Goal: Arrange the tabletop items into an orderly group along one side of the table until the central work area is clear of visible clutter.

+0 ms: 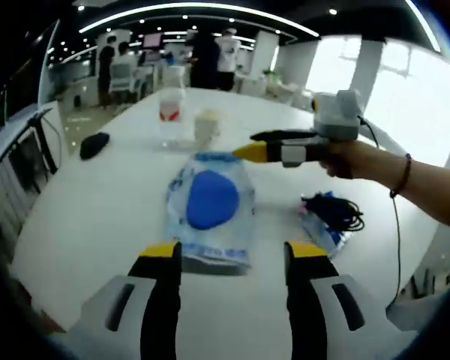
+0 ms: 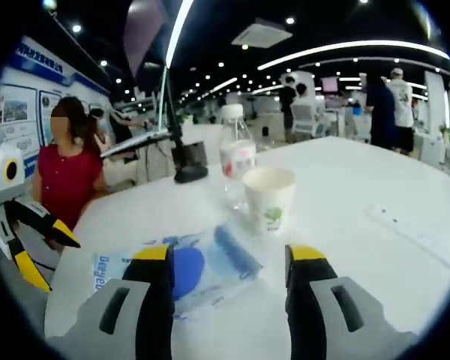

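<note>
Approaching the clear plastic pouch [image 1: 210, 214] with the blue disc inside, I hold my left hand-held gripper [image 1: 232, 259] low over the white bench [image 1: 97, 217], its yellow-tipped jaws spread wide and holding nothing, the pouch's near edge lying between them. The pouch sits flat in the middle of the bench, which is why I judge it to be the item now in hand: it is the main clutter in the central area.

My right hand-held gripper [image 1: 247, 152] reaches in across the far end of the pouch in the left gripper view; its jaws there look nearly closed, with nothing between them. In the right gripper view its jaws [image 2: 229, 259] stand apart and empty, framing the same pouch [image 2: 187, 270].

Beyond the pouch, a paper cup [image 2: 268, 196] and a water bottle [image 2: 237, 157] stand upright just beside each other, apparently a group to build on. A bundle of dark cable in a bag [image 1: 330, 214] lies near the right edge, and a dark object [image 1: 94, 144] rests well apart on the far left.

Next, I would expect to slide or lift the pouch toward the cup and bottle; its slack film may slip.
</note>
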### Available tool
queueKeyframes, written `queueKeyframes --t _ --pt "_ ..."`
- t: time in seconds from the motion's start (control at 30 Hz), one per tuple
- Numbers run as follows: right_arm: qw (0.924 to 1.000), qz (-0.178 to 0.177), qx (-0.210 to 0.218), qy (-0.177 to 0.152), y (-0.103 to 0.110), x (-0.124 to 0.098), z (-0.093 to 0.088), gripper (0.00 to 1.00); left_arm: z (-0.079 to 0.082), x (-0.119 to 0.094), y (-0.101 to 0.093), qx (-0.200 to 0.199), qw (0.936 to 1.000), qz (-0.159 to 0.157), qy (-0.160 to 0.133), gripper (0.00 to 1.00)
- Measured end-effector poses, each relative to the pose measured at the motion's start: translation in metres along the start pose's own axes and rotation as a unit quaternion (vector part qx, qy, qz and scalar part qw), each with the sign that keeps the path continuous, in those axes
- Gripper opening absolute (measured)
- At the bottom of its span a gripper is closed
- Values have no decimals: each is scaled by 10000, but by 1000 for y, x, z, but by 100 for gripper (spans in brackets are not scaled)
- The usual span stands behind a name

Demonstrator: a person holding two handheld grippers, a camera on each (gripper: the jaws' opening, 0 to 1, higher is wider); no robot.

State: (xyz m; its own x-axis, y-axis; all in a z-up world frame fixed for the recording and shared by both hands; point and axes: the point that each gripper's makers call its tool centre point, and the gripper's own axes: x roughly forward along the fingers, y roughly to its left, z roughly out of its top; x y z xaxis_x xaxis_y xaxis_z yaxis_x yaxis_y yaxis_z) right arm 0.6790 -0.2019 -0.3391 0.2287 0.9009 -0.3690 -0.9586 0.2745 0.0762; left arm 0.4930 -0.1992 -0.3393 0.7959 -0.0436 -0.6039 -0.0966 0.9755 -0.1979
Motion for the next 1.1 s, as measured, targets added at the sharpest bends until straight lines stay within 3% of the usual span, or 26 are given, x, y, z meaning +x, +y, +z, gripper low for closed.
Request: queueKeyframes --t 0.23,0.3,0.4,0.53,0.6,0.73,0.87,1.0,1.1 --pt "9990 119 -408 170 -5 9 -7 51 -20 9 5 -735 9966 72 366 49" --pt "9984 94 -521 223 -9 11 -8 50 -21 11 -5 -1343 9902 -206 338 50" --pt "9977 170 -585 293 -11 13 -12 48 -22 13 1 -1097 9933 -91 337 47" --pt "9969 298 -611 393 -11 17 -17 40 -19 17 3 -1377 9902 -66 232 45" --pt "9959 306 -720 460 -11 19 -18 39 -12 20 1 -1743 9846 -86 64 45" --pt "9946 361 -803 556 -6 23 -19 37 -17 25 -2 -1719 9848 -12 254 44" --pt "9862 303 -1370 881 -5 26 -30 34 -24 28 -5 -2029 9784 -52 397 38" --pt "9855 317 -1383 928 -3 26 -32 33 -27 30 2 -2116 9765 79 409 35" --pt "9865 236 -1311 955 -6 24 -32 28 -27 32 7 -2211 9740 185 464 27"
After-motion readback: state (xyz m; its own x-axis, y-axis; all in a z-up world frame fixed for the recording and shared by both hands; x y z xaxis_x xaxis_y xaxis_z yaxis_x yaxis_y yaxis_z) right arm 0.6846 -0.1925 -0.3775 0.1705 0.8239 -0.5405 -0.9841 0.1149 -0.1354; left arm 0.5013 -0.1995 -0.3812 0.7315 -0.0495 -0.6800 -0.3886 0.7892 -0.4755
